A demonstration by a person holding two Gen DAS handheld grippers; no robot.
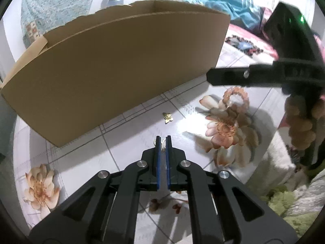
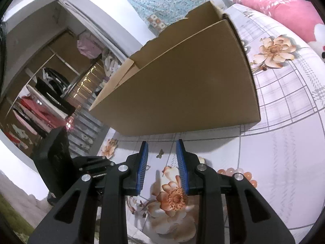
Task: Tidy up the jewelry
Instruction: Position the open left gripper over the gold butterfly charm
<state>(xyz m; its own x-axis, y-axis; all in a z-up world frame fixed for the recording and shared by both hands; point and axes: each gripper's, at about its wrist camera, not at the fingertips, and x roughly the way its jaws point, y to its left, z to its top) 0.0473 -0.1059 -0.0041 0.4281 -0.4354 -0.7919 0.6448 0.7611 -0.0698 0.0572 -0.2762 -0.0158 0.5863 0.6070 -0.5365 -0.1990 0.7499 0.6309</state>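
The box (image 1: 113, 67) is plain brown cardboard, matt and smooth. The bed sheet (image 2: 284, 162) is soft cloth with printed flowers. The little butterfly charm (image 1: 167, 118) looks like shiny gold metal. The bracelet (image 1: 235, 97) has glossy pink beads.

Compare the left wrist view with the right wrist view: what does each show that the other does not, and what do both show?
Only the left wrist view shows the left hand-held gripper from behind, shut on a small silvery piece of jewelry, and a person's fingers. Only the right wrist view shows the open wardrobe and the right hand-held gripper with its blue pads apart and nothing between them. Both show the cardboard box, the gold butterfly charm, the pink bead bracelet and the flowered sheet.
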